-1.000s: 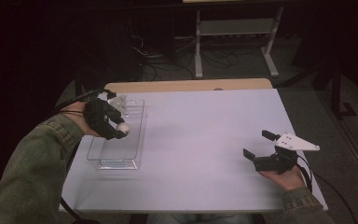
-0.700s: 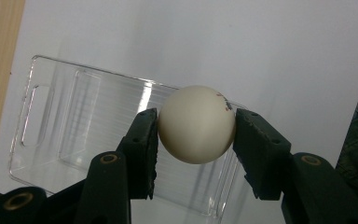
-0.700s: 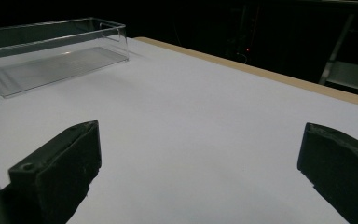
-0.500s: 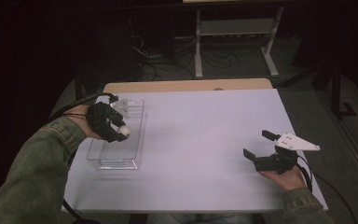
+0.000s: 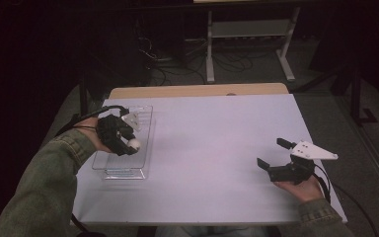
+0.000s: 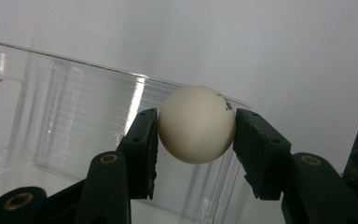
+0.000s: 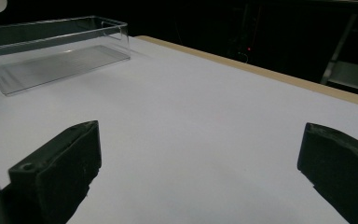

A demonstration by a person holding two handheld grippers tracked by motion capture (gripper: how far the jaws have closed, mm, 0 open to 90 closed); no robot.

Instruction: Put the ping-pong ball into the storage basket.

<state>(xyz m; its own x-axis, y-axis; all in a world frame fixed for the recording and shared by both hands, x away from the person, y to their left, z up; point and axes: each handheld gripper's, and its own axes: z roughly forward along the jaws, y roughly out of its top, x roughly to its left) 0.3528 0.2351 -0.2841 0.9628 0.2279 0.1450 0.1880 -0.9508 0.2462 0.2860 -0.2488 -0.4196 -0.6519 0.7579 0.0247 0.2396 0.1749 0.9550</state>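
Holding a white ball (image 6: pixel 196 124), round with no long axis, I keep my left gripper (image 6: pixel 196 140) clamped on it. Below lies a clear tray (image 5: pixel 145 123), lengthwise away from me. My right gripper (image 5: pixel 272 154) gapes wide, empty.

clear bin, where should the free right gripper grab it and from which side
Grip a long side wall of the clear bin from above, jaws straddling its rim: the walls are thin and upright, the top open. The right gripper stands open; the left gripper holds the white ball over it.

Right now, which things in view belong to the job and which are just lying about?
In the job:
- white ball, clamped in the left gripper
- clear plastic bin, right under the ball

Not in it at present:
- right gripper, open above the white table, apart from the bin
- metal stand and cables on the floor behind the table
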